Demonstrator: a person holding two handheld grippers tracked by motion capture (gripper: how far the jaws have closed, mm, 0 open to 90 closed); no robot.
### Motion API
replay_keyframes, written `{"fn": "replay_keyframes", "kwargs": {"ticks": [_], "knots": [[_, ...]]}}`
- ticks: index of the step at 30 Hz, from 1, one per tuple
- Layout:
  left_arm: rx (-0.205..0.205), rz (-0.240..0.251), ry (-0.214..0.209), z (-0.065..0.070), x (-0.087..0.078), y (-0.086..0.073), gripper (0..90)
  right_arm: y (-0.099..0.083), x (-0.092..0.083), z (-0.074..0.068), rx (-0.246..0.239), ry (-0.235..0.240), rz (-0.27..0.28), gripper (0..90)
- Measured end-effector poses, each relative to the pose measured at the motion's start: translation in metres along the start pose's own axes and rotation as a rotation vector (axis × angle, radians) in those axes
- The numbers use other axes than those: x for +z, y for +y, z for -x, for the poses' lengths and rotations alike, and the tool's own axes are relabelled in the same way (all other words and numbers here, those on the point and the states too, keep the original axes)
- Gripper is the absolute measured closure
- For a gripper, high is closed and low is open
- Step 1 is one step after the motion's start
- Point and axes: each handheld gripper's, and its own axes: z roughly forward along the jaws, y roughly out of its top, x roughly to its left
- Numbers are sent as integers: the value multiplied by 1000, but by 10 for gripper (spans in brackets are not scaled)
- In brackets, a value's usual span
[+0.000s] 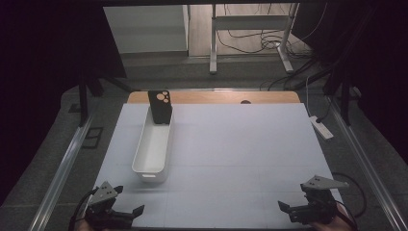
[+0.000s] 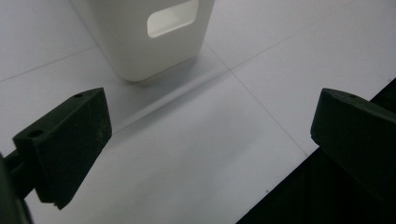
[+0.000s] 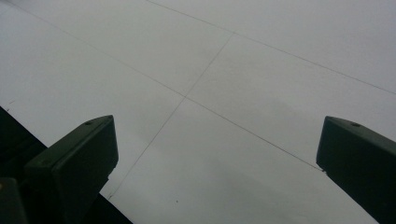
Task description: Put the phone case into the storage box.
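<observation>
Your left gripper (image 1: 126,208) and right gripper (image 1: 285,210) hover with jaws apart at the bench's near corners; the glossy black phone case (image 1: 160,107) leans in the long white plastic bin (image 1: 153,147)

My left gripper (image 1: 126,204) is black, with a grey three-cornered plate on top, and my right gripper (image 1: 292,206) is the same black under the same grey plate. The jaws of both are matt black with faint pale scuffs. The bin (image 1: 153,147) is plain white, inside and out. The phone case (image 1: 160,107) standing in it is black, with round tan-orange openings near its top. The table cover (image 1: 240,149) is white, ruled with thin grey lines in a grid, and a light-brown wooden edge (image 1: 269,97) shows beyond it.
</observation>
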Motion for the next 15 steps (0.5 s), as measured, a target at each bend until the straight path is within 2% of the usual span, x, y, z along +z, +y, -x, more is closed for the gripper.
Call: {"fn": "replay_keyframes", "kwargs": {"ticks": [8, 12, 15], "knots": [[14, -33, 50, 4, 3, 0, 0, 0, 0, 0, 3, -1, -4, 0], [9, -45, 52, 4, 4, 0, 2, 0, 0, 0, 2, 0, -4, 0], [-15, -23, 44, 1, 2, 0, 6, 0, 0, 1, 6, 0, -3, 0]]}}
